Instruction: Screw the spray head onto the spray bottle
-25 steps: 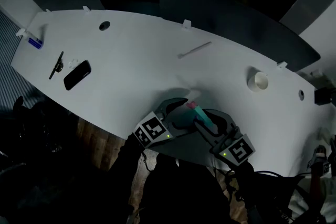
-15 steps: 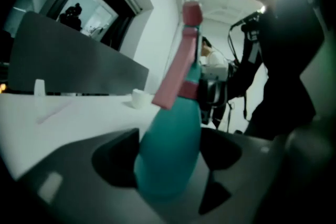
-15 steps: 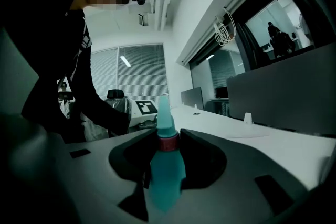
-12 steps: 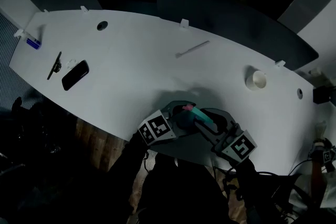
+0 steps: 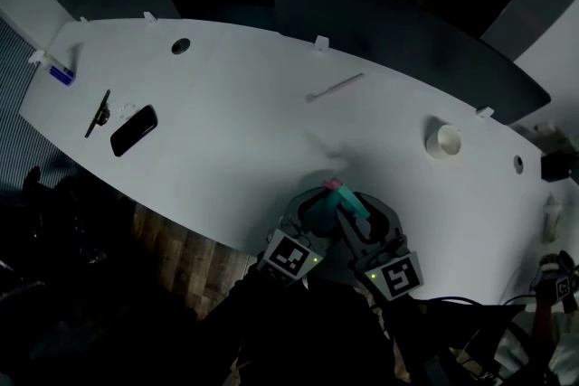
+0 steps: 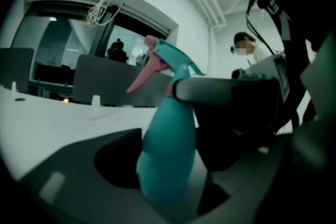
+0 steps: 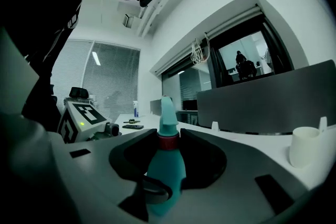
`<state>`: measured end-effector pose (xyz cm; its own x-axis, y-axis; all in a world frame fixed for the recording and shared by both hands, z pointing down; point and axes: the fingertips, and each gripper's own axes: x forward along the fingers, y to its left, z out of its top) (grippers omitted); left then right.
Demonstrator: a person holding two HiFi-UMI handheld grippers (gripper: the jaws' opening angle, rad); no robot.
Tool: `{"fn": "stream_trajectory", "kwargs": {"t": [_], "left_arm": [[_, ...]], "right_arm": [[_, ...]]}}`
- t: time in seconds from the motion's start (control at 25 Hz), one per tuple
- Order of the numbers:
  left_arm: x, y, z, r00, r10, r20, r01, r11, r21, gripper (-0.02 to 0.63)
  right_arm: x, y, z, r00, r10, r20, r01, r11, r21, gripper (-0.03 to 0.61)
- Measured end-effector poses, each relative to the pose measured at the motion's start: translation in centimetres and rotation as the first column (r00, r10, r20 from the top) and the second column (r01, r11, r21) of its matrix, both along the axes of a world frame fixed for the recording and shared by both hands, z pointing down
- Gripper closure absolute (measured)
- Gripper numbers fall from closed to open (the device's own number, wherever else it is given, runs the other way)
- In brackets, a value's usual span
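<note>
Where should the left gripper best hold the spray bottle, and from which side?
Probably the wide teal body of the spray bottle, below the pink collar that the right gripper clamps. Squeeze across its round sides, side-on near the base; the left gripper has it between its closing jaws.

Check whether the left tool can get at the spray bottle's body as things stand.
Probably yes. The body of the spray bottle stands between the jaws of the left tool, which are closing but apparently not yet pinching. The right tool grips at the red collar, leaving the body free.
</note>
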<state>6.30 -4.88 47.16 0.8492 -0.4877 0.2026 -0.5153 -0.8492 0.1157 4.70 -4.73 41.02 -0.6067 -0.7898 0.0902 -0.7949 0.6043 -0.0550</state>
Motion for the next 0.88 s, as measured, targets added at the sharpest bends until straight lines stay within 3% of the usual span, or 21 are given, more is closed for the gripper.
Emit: {"fn": "stream_trajectory", "kwargs": {"t": [0.2,0.28,0.4,0.56,0.76,0.8,0.84,0.88], "left_arm": [[-0.2,0.4,-0.3,0.998,0.055,-0.042,-0.056,0.998,-0.032,0.231],[-0.4,0.6,-0.9,0.996,0.064,-0.061,-0.066,0.998,-0.026,0.194],[-1.4,0.8,-1.5,0.997,0.063,-0.045,-0.064,0.998,-0.006,0.169],[-4.1,0.9,-2.2,0.999,0.025,-0.039,-0.025,1.0,-0.001,0.169],[-7.5,0.7,-3.3,0.996,-0.033,-0.083,0.031,0.999,-0.03,0.17],[-7.9,0.7,-3.6,0.996,-0.036,-0.077,0.035,0.999,-0.017,0.193],[-8.2,0.7,-3.9,0.997,-0.047,-0.067,0.047,0.999,0.001,0.262],[-8.5,0.6,-4.3,0.996,-0.064,-0.061,0.065,0.998,0.02,0.381]], "right_arm": [[-0.1,0.4,-0.2,0.998,-0.055,0.008,0.055,0.998,0.002,0.429],[-0.1,0.7,-0.3,0.998,-0.064,0.006,0.064,0.998,0.0,0.355],[0.2,1.4,-0.6,0.998,-0.058,0.001,0.058,0.998,-0.011,0.345],[1.4,2.4,-0.6,1.0,-0.009,-0.029,0.009,1.0,0.004,0.345],[3.4,3.3,-1.1,0.991,0.131,-0.011,-0.13,0.991,0.015,0.347],[3.6,3.6,-1.0,0.989,0.145,-0.02,-0.145,0.989,0.018,0.347],[3.7,3.9,-0.8,0.986,0.163,-0.037,-0.162,0.987,0.022,0.347],[3.9,4.2,-0.6,0.98,0.193,-0.057,-0.192,0.981,0.022,0.348]]}}
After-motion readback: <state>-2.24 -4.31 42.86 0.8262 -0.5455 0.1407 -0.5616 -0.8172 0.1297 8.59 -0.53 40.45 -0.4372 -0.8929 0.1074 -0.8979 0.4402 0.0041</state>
